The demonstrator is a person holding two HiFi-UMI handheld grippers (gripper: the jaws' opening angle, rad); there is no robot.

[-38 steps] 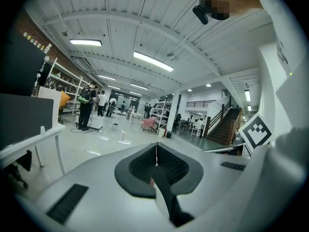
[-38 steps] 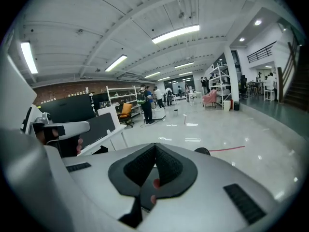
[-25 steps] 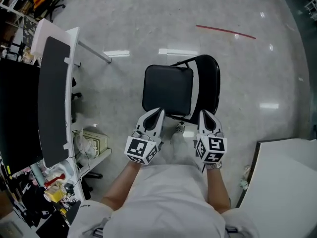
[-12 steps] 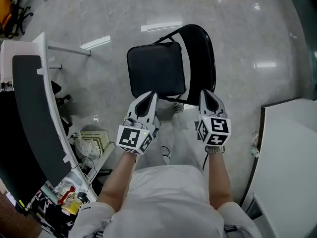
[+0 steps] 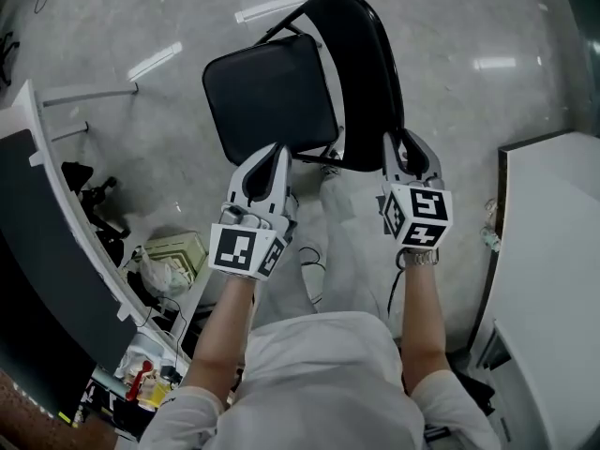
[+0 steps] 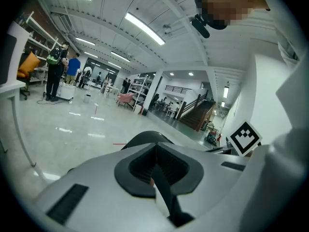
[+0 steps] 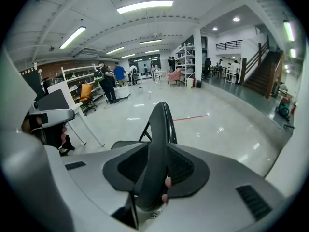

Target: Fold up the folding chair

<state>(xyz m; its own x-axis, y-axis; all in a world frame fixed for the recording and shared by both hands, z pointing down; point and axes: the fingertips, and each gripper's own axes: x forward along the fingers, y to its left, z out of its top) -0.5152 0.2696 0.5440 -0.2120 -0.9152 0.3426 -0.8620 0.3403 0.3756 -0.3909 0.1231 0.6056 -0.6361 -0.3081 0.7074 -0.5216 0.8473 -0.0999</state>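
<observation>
The black folding chair stands unfolded on the grey floor, its seat [image 5: 267,97] to the left of its curved backrest [image 5: 370,68]. My left gripper [image 5: 275,150] is shut and empty, its tip just over the seat's near edge; in the left gripper view the backrest's top [image 6: 145,138] peeks above its jaws [image 6: 155,166]. My right gripper [image 5: 409,143] is at the backrest's near side. In the right gripper view its jaws [image 7: 157,170] are opening, with the backrest [image 7: 159,124] edge-on between them.
A white desk with a dark panel [image 5: 42,223] runs along the left, with bags and clutter [image 5: 164,270] beneath it. A white table [image 5: 553,251] stands at the right. The person's legs are just behind the chair. People and shelves [image 7: 108,81] are far off.
Both grippers have come down and forward to the chair. The right jaws, shut before, now stand apart around the backrest. The left jaws have stayed shut.
</observation>
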